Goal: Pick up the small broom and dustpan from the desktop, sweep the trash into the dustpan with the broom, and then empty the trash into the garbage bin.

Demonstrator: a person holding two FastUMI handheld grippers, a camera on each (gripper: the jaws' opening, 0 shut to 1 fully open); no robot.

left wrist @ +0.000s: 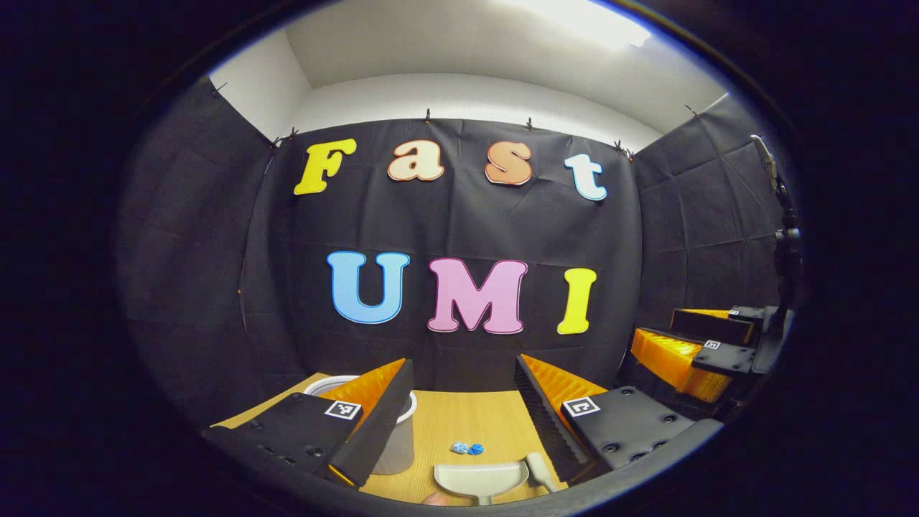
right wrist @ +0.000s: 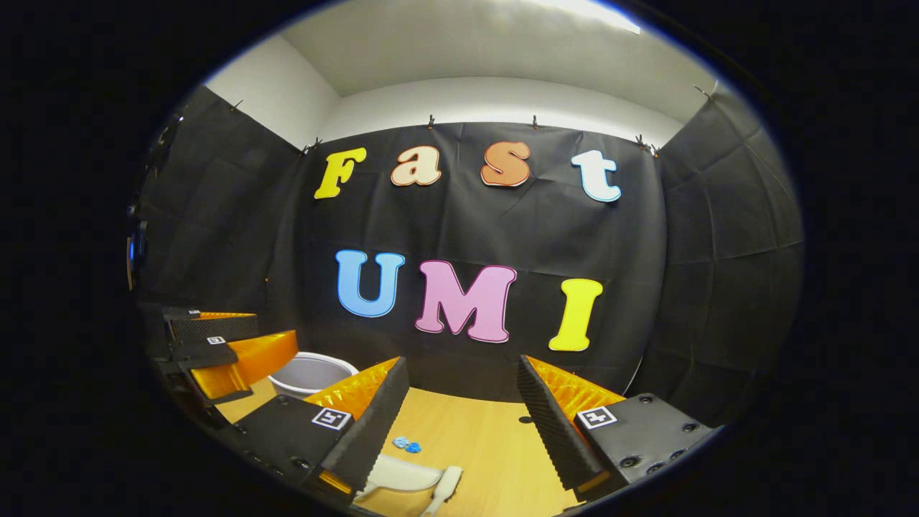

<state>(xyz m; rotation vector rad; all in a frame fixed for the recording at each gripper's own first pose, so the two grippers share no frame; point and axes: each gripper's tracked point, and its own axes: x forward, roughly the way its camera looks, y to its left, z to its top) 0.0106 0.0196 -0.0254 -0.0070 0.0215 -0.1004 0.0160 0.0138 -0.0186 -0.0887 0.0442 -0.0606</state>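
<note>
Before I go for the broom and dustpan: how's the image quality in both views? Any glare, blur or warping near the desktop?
Left gripper view: sharp; ceiling light blows out at top, no glare on the desktop; fisheye bends the edges; dustpan and blue trash sit small near the bottom rim, left tongs open. Right gripper view: equally sharp, evenly lit; dustpan partly hidden behind a finger of the open right tongs.

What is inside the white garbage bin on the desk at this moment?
In the right gripper view the garbage bin shows a pale inner wall with no trash visible, but its bottom is hidden by the rim and the right gripper's finger. The blue trash lies on the desk.
</note>
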